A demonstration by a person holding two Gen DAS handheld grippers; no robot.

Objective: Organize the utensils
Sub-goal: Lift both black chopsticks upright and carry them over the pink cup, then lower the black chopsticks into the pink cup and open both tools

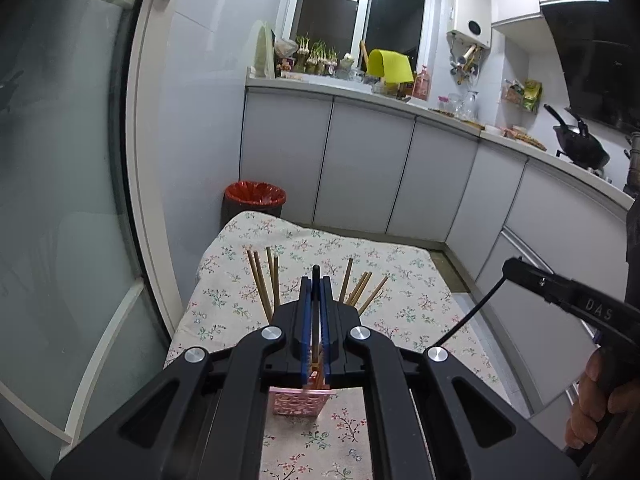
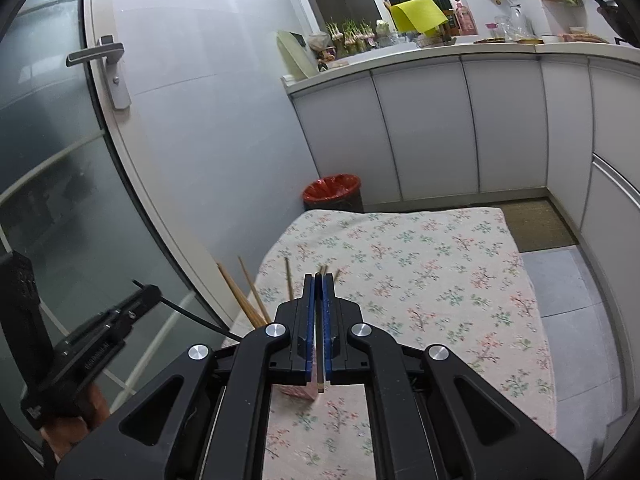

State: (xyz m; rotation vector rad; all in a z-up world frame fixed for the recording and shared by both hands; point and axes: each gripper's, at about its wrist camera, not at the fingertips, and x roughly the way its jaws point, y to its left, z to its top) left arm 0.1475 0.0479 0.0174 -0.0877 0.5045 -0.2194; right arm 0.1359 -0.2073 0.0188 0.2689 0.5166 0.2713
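The chopsticks [image 1: 268, 284] stand upright in a pink perforated holder [image 1: 298, 402] on the floral-clothed counter [image 1: 420, 304]. They fan out in two groups, one leaning left and one leaning right [image 1: 362, 288], with the left gripper [image 1: 316, 280] directly above the holder between them.

Left gripper: jaws drawn close together. A thin strip shows in the gap, and a dark tip projects beyond the fingertips; whether this is a held utensil or part of the gripper cannot be told.

Right gripper [image 2: 318, 280]: jaws clamped on a thin flat stick [image 2: 320, 376], probably a single chopstick, whose squared end hangs below the pads just above the holder [image 2: 298, 392].

Handling judgement:
- Chopsticks are light, stiff and narrow. Little grip force is needed, but the smooth surface can pivot or slip between the pads.
- Take hold near the upper third, across the flat faces, so the stick hangs plumb.
- The holder is light plastic and likely to tip or slide on the cloth if a stick is pushed sideways against its rim.
- Lower the stick vertically into a free gap; the fanned sticks leave the centre the most open
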